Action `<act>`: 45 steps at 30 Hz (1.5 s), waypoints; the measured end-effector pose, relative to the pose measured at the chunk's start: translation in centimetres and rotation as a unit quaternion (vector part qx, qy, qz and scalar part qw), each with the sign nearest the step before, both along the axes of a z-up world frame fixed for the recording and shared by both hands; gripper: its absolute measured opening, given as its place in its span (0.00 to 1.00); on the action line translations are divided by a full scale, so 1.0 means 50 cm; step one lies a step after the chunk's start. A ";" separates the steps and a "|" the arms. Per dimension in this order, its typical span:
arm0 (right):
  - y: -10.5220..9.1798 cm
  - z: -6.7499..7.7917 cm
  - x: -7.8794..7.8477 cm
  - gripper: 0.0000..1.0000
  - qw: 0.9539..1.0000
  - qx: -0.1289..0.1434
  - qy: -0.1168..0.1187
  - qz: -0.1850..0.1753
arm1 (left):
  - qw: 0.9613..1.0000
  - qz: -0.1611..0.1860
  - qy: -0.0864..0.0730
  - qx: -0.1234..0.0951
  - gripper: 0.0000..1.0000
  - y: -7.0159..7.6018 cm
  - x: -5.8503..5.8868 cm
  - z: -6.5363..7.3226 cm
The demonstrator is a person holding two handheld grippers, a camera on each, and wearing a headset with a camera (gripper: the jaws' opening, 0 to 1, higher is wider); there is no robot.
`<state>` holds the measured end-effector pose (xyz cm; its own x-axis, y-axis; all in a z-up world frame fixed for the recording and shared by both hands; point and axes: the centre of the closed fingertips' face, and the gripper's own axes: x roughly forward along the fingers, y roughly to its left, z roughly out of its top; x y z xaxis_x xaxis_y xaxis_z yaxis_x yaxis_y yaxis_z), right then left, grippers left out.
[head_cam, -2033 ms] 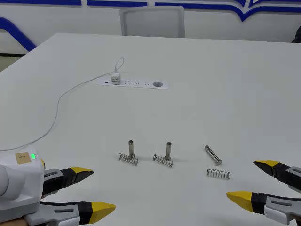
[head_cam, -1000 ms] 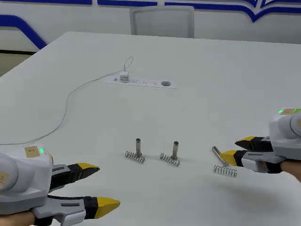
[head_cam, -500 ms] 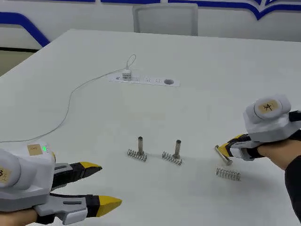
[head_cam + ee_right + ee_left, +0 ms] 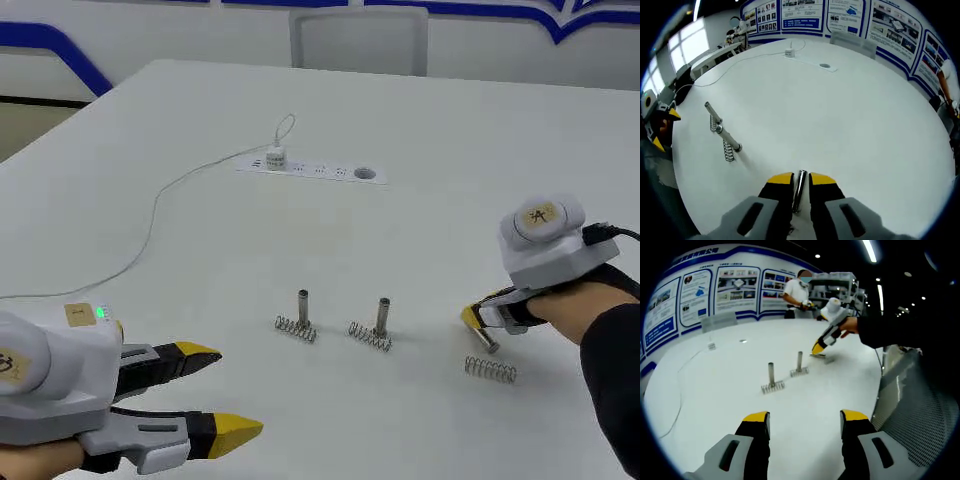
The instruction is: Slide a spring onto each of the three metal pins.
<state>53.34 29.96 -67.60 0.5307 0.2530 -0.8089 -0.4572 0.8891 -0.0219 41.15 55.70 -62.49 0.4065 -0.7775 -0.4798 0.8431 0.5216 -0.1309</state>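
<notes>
The right hand-held gripper (image 4: 476,318) had its yellow-tipped jaws closed on the third pin (image 4: 799,187), a smooth, round steel rod, low over the matte white counter (image 4: 420,230). A coiled wire spring (image 4: 490,370) lay just beside it. The left hand-held gripper (image 4: 232,392) stood wide open and held nothing. The first upright pin (image 4: 303,303) and second upright pin (image 4: 383,312) each had a loose spring lying flat at the base.

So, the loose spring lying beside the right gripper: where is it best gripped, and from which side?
Probably near one end, with the jaws across the coils, coming down from above. The spring lies flat on the table, and this grip leaves its other end free to go over the pin.
</notes>
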 end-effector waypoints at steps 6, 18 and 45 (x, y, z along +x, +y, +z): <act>-0.001 -0.011 0.000 0.11 1.000 -0.003 0.013 -0.007 | 1.000 0.000 0.001 0.000 0.58 0.000 -0.002 0.001; -0.004 -0.021 0.001 0.10 0.999 -0.015 0.031 -0.001 | 1.000 -0.001 0.004 0.002 0.57 -0.001 -0.003 -0.002; 0.003 0.031 -0.018 0.09 0.999 0.019 -0.021 -0.024 | 1.000 -0.003 -0.002 0.005 0.55 0.000 -0.002 0.001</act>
